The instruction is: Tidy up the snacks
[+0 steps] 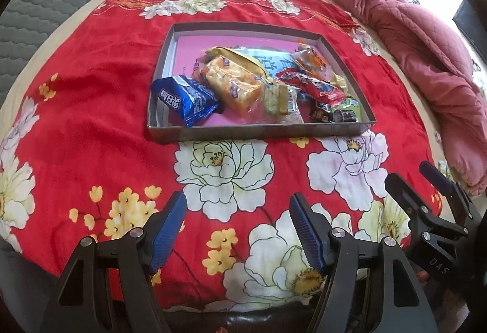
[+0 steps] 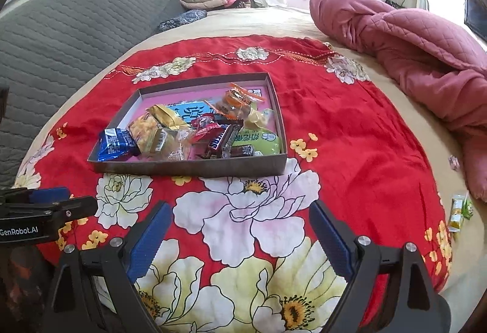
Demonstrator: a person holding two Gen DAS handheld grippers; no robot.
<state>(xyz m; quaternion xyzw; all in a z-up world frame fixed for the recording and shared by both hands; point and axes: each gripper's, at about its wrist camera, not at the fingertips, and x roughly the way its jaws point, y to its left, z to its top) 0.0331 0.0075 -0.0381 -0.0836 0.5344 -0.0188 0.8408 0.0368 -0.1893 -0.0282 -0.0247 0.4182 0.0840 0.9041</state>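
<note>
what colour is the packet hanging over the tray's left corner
Blue with white lettering: the packet shows best in the left wrist view.

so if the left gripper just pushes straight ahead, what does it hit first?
Probably the near wall of the grey tray. The left gripper is open and empty above bare red floral blanket, nothing between. Height is unclear; if higher, the snack pile inside.

snack wrappers [image 1: 237, 83]: glossy plastic | tray [image 1: 258, 132]: matt, probably cardboard | blanket [image 1: 100, 126]: soft cloth
</note>
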